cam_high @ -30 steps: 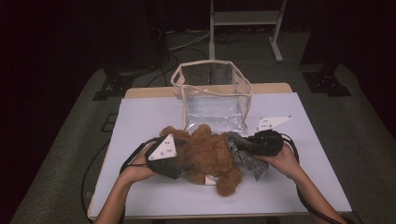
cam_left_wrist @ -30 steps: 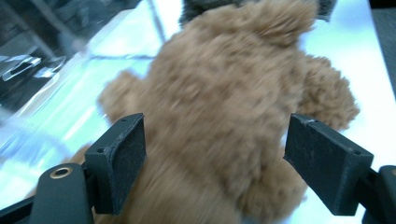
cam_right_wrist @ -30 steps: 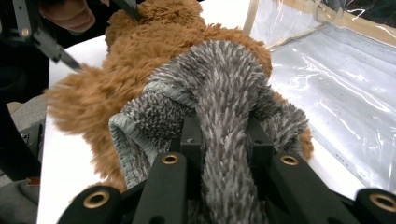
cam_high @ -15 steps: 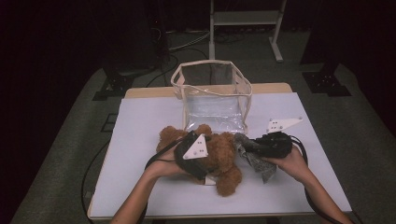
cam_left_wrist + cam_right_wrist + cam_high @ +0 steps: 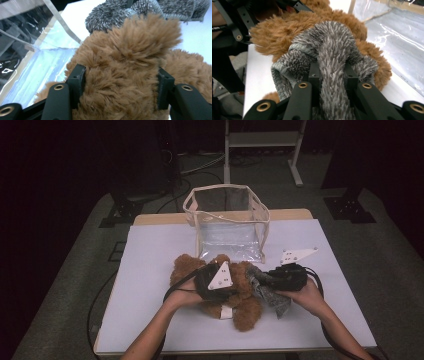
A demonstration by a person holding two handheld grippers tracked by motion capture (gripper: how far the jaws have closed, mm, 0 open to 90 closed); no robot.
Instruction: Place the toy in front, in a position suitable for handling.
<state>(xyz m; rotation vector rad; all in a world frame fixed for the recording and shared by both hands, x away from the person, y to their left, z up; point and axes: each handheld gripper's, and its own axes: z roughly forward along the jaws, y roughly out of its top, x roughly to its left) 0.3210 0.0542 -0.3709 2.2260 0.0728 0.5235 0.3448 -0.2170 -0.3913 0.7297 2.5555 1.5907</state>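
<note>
Left gripper: its fingers have just been closing and now press into the brown fur of the teddy bear, one on either side of a thick fold of plush.
Right gripper: its fingers are drawn narrow and pinch a strip of the grey garment, which runs up between them and drapes over the bear.
Teddy bear: it lies on the white tabletop, with its body between the left fingers and one leg stretched back beside the person's left hand.
Grey garment: a fuzzy grey knit with a ribbed hem, bunched against the bear's side just ahead of the right fingers; in the left gripper view it lies beyond the bear's fur.
Clear bag: a transparent, open-topped box with cream edging, standing upright just past both sets of fingers, near the bear's head.
Hands: the right hand holds its gripper close by the left gripper, with the bear between them.
</note>
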